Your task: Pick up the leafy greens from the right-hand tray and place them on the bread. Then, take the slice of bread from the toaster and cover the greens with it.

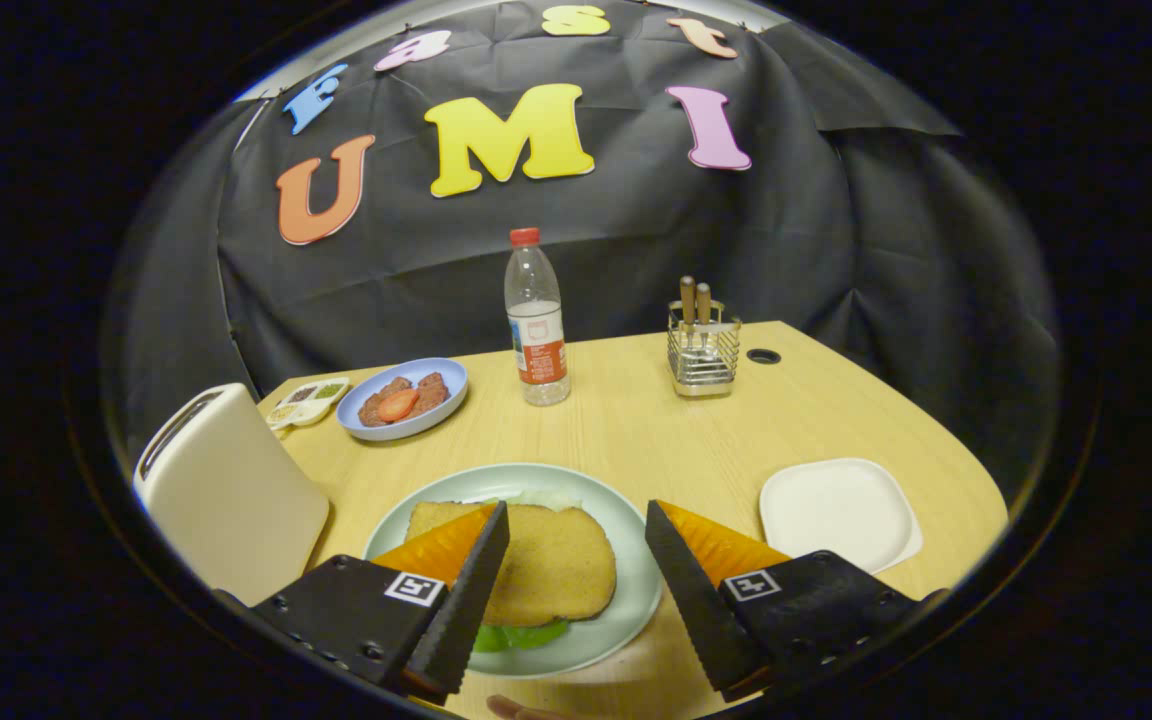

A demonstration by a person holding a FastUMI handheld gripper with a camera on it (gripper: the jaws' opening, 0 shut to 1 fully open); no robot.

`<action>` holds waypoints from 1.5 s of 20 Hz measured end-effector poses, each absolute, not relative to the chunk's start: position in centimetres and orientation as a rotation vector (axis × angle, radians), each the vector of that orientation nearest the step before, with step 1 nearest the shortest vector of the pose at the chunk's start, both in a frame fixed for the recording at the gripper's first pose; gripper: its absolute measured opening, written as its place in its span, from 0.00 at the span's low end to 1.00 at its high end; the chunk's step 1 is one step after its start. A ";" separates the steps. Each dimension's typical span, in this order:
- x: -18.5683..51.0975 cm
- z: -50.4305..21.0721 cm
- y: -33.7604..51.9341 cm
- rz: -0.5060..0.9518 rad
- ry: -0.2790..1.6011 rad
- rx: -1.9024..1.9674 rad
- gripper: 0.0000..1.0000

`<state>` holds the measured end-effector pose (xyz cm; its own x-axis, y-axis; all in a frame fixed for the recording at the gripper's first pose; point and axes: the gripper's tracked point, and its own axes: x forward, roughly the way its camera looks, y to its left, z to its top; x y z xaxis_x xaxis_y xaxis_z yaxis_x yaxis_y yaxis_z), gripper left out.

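Note:
A toasted slice of bread (548,562) lies on a pale green plate (626,520), with leafy greens (521,636) peeking out from under its near edge. A paler bit of greens or bread shows at its far edge. My gripper (576,530) hovers just above the slice, open, one finger on each side of it and neither touching it. The white toaster (226,490) stands to the left of the plate; what is in its slot is hidden. The white square tray (839,512) to the right of the plate holds nothing.
At the back of the wooden table stand a water bottle (536,320) and a wire holder with wooden-handled utensils (702,348). A blue plate with meat and a tomato slice (403,398) and a small seasoning tray (308,401) sit back left. A fingertip (521,710) shows near the table's front edge.

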<state>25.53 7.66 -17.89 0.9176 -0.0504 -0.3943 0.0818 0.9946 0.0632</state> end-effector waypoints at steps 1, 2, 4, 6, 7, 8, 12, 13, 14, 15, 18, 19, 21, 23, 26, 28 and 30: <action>24.9 -17.3 7.9 -0.070 0.391 0.068 0.89; 24.1 -16.5 8.2 -0.074 0.375 0.057 0.90; 22.4 -14.8 8.8 -0.084 0.335 0.044 0.95; 20.2 -13.0 9.7 -0.085 0.294 0.030 0.96; 19.0 -12.1 10.1 -0.090 0.267 0.021 0.96; 17.7 -11.1 10.3 -0.097 0.244 0.010 0.96; 12.0 -7.7 12.0 -0.099 0.159 -0.010 0.96; 10.6 -7.1 12.2 -0.103 0.148 -0.004 0.96; 9.1 -6.6 12.6 -0.097 0.136 0.007 0.96; 7.7 -6.1 12.9 -0.092 0.124 0.019 0.96; 4.0 -5.8 12.8 -0.104 0.106 0.045 0.96; 3.1 -6.0 12.8 -0.104 0.103 0.051 0.96; 1.5 -6.5 12.4 -0.107 0.107 0.057 0.96; 0.3 -6.7 12.1 -0.106 0.106 0.066 0.96; -1.1 -6.0 11.3 -0.111 0.080 0.056 0.96; -1.6 -5.5 11.0 -0.117 0.069 0.050 0.96; -2.2 -5.1 11.6 -0.103 0.062 0.049 0.96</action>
<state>-2.22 11.59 -5.11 0.9928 -0.1013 -0.0639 0.1043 0.9935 0.0456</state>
